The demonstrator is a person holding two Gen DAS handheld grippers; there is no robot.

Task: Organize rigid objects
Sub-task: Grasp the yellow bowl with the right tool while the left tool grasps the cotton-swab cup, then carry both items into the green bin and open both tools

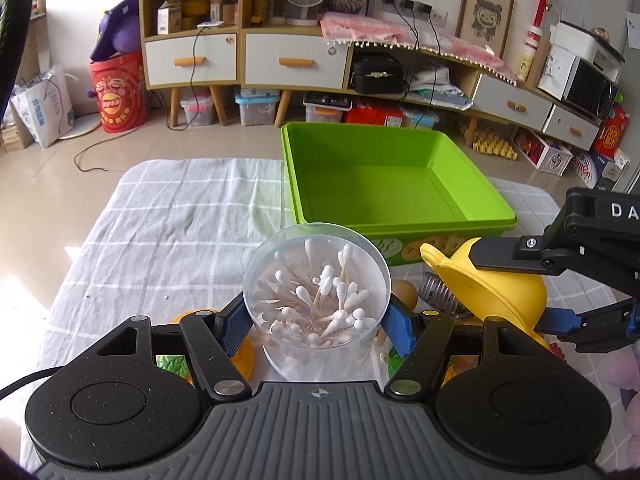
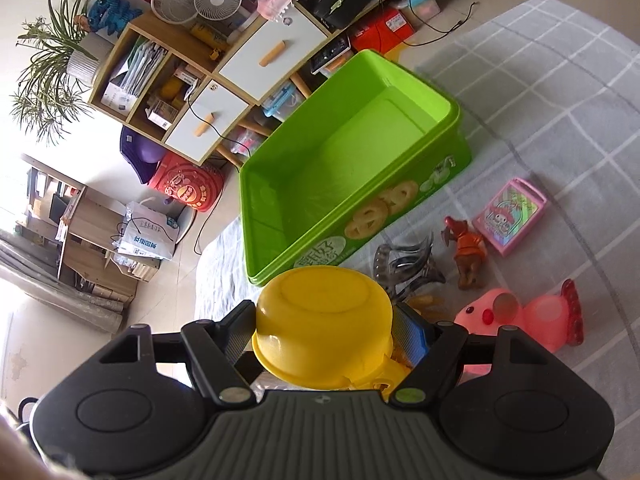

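My left gripper (image 1: 316, 322) is shut on a clear round tub of cotton swabs (image 1: 316, 300), held above the checked cloth. Its blue pads press on both sides of the tub. My right gripper (image 2: 324, 330) is shut on a yellow toy pot (image 2: 322, 320), bottom facing the camera; in the left wrist view the same yellow pot (image 1: 496, 292) shows at the right between the right gripper's fingers (image 1: 504, 252). The empty green tin box (image 1: 392, 176) stands just beyond both grippers, also seen as the green box (image 2: 352, 160) in the right wrist view.
On the cloth to the right of the box lie a pink card case (image 2: 508, 216), a brown toy dog (image 2: 468, 252), a dark hair claw (image 2: 404, 264) and a pink plastic toy (image 2: 520, 316). A metal spring (image 1: 440, 292) and orange pieces lie under the grippers. Cabinets (image 1: 280, 56) stand behind on the floor.
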